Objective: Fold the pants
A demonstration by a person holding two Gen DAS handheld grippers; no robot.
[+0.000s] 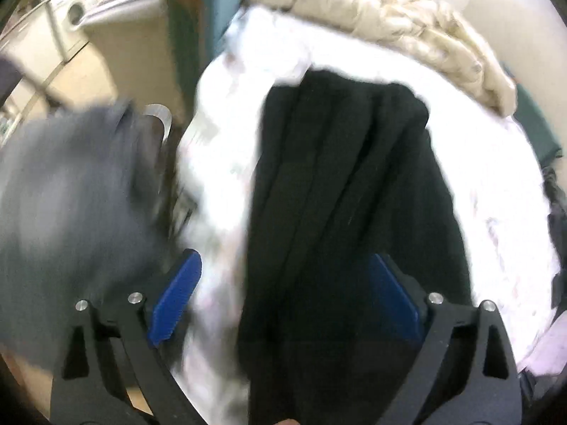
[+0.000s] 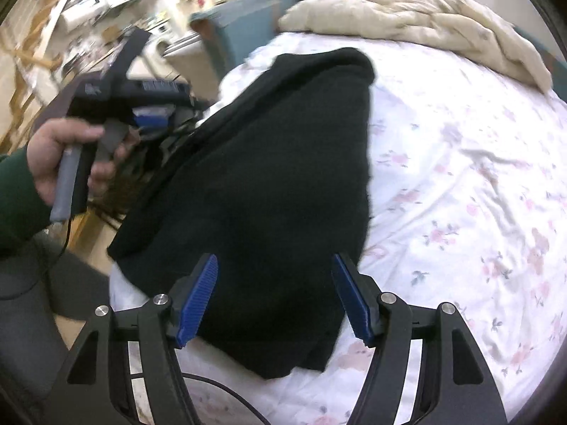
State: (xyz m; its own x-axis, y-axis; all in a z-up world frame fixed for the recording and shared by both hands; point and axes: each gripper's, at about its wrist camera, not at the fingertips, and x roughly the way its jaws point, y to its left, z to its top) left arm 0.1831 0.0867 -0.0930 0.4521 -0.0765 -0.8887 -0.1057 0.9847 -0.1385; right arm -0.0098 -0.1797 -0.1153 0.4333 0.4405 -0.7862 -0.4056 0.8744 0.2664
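i count one pair of black pants (image 2: 269, 191), folded into a thick stack and lying flat on the one floral bedsheet (image 2: 460, 184). through my right wrist camera the pants sit straight ahead of my right tongs (image 2: 274, 295) and run under the gap between the two blue pads (image 2: 198, 301); those pads stand apart on either side and neither presses the cloth, so the right tongs are spread and hold nothing. the near edge of the pants ends just below the pad tips, with bare sheet between the arms.

through the left wrist camera the same pants (image 1: 347, 212) fill the gap of my left tongs (image 1: 283, 301), showing several parallel folds running away from me. the two blue pads (image 1: 177, 294) there are spread very wide; the left one is over white sheet (image 1: 219, 177), the right one at the pants' right edge, and i see no pinch.

one beige quilted duvet (image 2: 425, 14) is bunched at the far side, well beyond both tongs. to the left of the right tongs i see one hand (image 2: 67, 156) in a dark green sleeve (image 2: 17, 194), gripping the other tool's handle beside the pants' left edge. the left view's left side is blurred grey, which i cannot identify.
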